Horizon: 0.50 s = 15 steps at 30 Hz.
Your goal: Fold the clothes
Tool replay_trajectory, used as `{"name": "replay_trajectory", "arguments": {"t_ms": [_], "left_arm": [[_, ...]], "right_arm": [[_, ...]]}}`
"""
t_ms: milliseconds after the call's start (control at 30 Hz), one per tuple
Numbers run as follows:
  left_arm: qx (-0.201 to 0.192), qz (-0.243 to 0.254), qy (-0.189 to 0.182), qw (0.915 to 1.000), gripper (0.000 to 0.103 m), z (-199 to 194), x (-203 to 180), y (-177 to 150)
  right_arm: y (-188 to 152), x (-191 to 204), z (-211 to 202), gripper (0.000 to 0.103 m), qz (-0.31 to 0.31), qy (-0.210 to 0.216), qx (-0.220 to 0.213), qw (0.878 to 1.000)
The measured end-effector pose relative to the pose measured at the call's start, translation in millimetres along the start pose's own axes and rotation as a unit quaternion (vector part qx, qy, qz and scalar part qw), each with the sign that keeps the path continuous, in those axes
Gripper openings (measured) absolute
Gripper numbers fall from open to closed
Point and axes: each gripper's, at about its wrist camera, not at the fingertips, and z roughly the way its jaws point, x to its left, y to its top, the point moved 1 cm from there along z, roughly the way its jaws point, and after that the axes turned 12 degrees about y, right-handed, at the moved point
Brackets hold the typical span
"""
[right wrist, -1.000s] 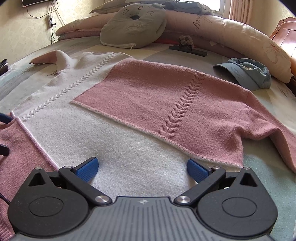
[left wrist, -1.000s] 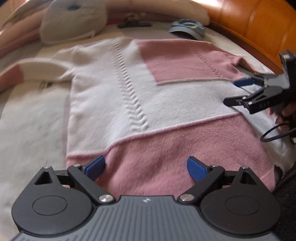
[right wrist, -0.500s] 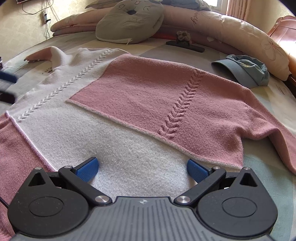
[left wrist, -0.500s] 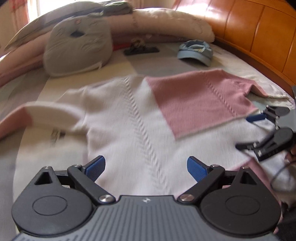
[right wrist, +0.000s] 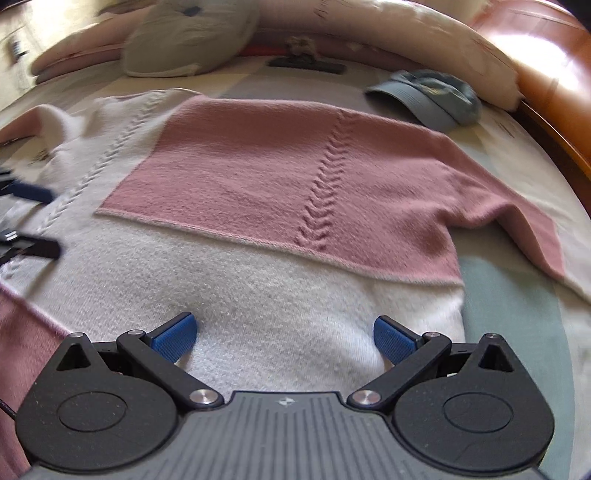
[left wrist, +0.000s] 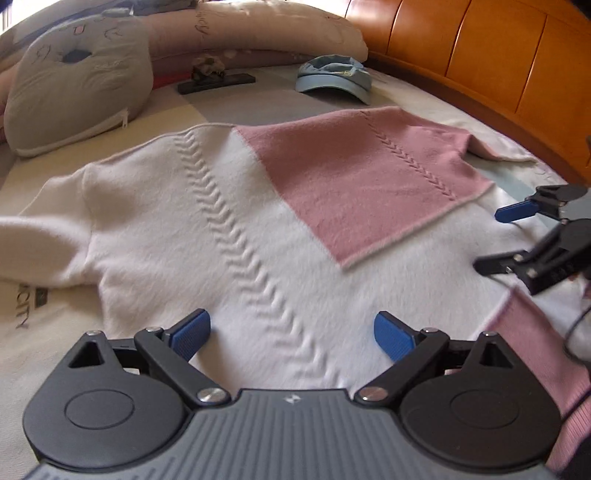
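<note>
Nearest in each wrist view are the tongs themselves: the left tongs [left wrist: 291, 334] stand wide apart and empty over the white lower body of the sweater [left wrist: 229, 236], and the right tongs [right wrist: 284, 338] are just as wide and empty over the white band toward the sweater's right side. Neither blue pad grips any cloth. In the left view the right tongs also show at the sweater's right edge, spread open above the knit.

The sweater lies flat and face up on the bed [left wrist: 266, 103], both sleeves stretched out to its sides; probably it was smoothed this way so the sleeves can be folded in first, and the open tongs look ready to take hold of an edge.

Beside the sweater's left sleeve the sheet carries dark printed letters, only partly readable, ending in something like "CITY".

Beyond the sweater's collar lie a blue cap [left wrist: 332, 77] and a dark flat object [left wrist: 216, 83] with something small on it. Farther still a grey cushion [left wrist: 77, 81] leans on a long pillow [left wrist: 266, 26] bearing script too curved to read
</note>
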Motion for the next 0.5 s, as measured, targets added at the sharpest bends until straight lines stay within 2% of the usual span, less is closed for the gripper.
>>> {"name": "replay_trajectory", "arguments": {"t_ms": [67, 167, 300, 400, 500], "left_arm": [[-0.003, -0.012, -0.003, 0.9999, 0.095, -6, 17, 2], [-0.028, -0.044, 0.020, 0.9985, 0.095, -9, 51, 7], [-0.037, -0.093, 0.048, 0.9938, 0.095, -2, 92, 13], [-0.053, -0.088, 0.056, 0.9931, 0.095, 1, 105, 17], [-0.078, -0.082, 0.050, 0.9923, 0.095, 3, 110, 27]], "right_arm": [[3, 3, 0, 0.103, 0.024, -0.018, 0.013, 0.999], [7, 6, 2, 0.103, 0.044, -0.038, 0.029, 0.998], [18, 9, 3, 0.103, 0.050, -0.053, 0.058, 0.996], [31, 16, -1, 0.103, 0.052, -0.062, 0.045, 0.996], [46, 24, 0, 0.103, 0.052, -0.058, 0.029, 0.997]]}}
